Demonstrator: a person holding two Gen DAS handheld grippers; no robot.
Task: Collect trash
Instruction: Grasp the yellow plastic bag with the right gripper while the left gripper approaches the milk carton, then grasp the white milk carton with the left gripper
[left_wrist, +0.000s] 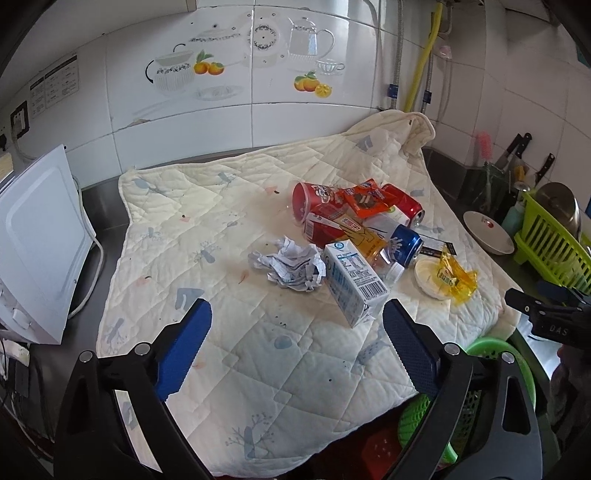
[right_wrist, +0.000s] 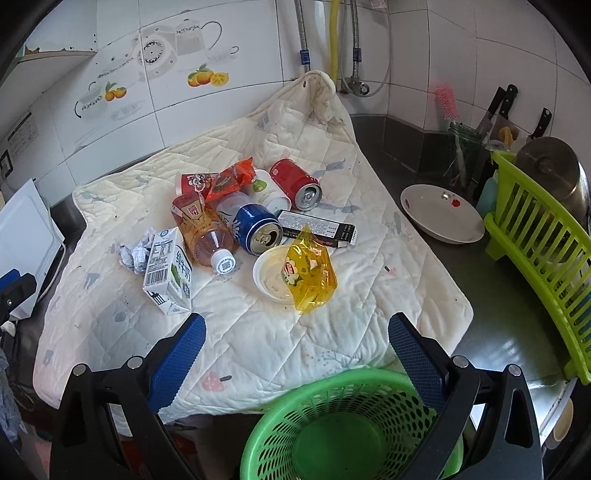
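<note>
Left gripper: jaws held open, nothing gripped.
Right gripper: jaws open (empty).
Green basket: seen at 6 o'clock.
Milk carton: laid at 10 o'clock.

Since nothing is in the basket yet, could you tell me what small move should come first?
Probably ease the open left tongs forward onto the milk carton: it lies nearest them, clear of the pile, and the green basket waits empty.
</note>
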